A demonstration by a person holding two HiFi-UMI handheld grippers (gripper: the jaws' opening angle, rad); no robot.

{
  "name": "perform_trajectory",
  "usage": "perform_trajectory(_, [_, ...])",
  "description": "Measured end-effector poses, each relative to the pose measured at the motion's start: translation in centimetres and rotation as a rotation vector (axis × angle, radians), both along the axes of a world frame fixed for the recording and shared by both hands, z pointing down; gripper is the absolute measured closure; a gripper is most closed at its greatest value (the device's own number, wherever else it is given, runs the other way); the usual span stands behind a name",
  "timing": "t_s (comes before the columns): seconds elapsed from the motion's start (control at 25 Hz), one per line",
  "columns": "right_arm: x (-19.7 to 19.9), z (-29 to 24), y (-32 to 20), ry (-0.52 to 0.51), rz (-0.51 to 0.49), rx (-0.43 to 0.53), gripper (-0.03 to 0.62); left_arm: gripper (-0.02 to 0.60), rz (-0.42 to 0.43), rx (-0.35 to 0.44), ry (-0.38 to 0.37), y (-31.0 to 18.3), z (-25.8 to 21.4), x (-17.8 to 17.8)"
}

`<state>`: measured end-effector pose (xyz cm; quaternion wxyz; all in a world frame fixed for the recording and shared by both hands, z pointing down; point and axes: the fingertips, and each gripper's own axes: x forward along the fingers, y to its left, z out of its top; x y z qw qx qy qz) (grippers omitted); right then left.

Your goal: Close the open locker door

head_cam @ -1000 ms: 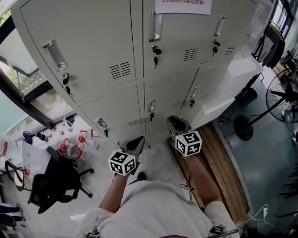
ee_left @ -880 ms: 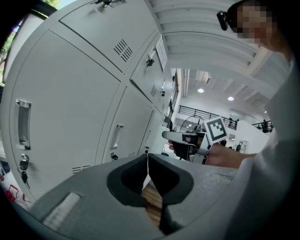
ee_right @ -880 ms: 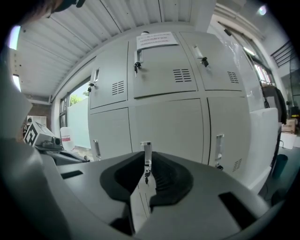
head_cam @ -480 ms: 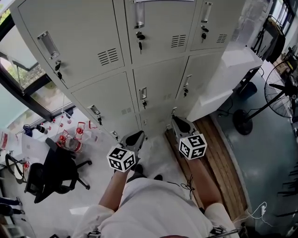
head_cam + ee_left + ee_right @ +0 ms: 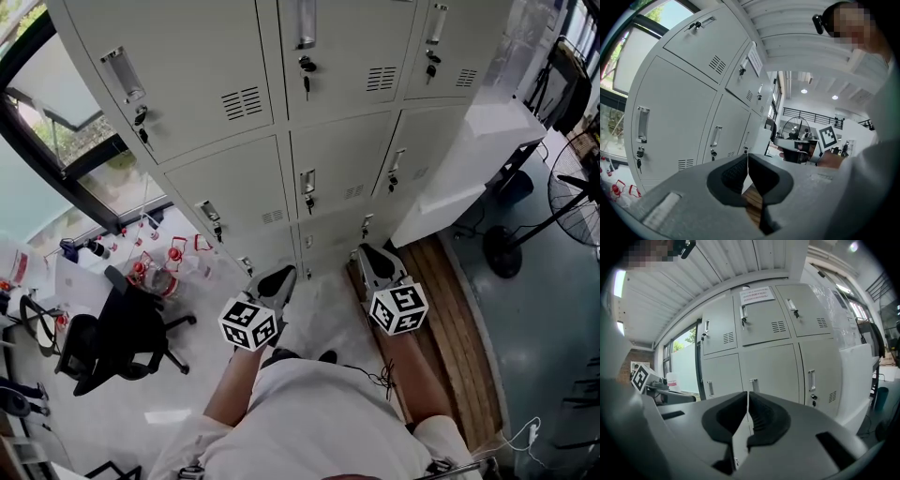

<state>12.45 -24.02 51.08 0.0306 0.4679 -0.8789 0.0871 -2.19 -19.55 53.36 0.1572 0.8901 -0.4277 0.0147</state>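
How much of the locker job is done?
Done: every locker door in view sits flush and shut. In hand: nothing; the left gripper and right gripper are both shut and empty, the right one's jaws have just been closing. Left: probably nothing, since no open door shows.

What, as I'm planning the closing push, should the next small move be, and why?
Probably move the right gripper rightward to the open locker door, ready to push it. The door juts out on that gripper's right, untouched, and the gripper's jaws have just been closing with nothing between them.
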Motion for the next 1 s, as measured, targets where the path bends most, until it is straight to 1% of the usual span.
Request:
perform_trajectory(0.12, [-1.1,0.0,0.4,0.003,0.002,-0.004,0.585,0.566,0.015,0.006,-0.002,0.0,-0.4,-1.0])
perform_trajectory(0.28, [-3.2,-0.1,1.3,0.021,-0.016,-0.013,0.586,0.566,0.045,0.025,-0.023,0.1,-1.4,-2.6])
perform_trajectory(0.56, [-5.6,-2.0,2.5,0.062,-0.039,0.064,0.592,0.565,0.073,0.037,-0.016,-0.4,-2.2,-4.9])
perform_trajectory(0.68, [-6.0,-2.4,2.7,0.072,-0.036,0.076,0.591,0.566,0.081,0.034,-0.006,-0.8,-2.3,-5.3])
perform_trajectory(1.0, [-6.0,-3.0,2.9,0.053,-0.008,0.072,0.592,0.566,0.12,0.04,-0.005,-0.8,-2.9,-5.2])
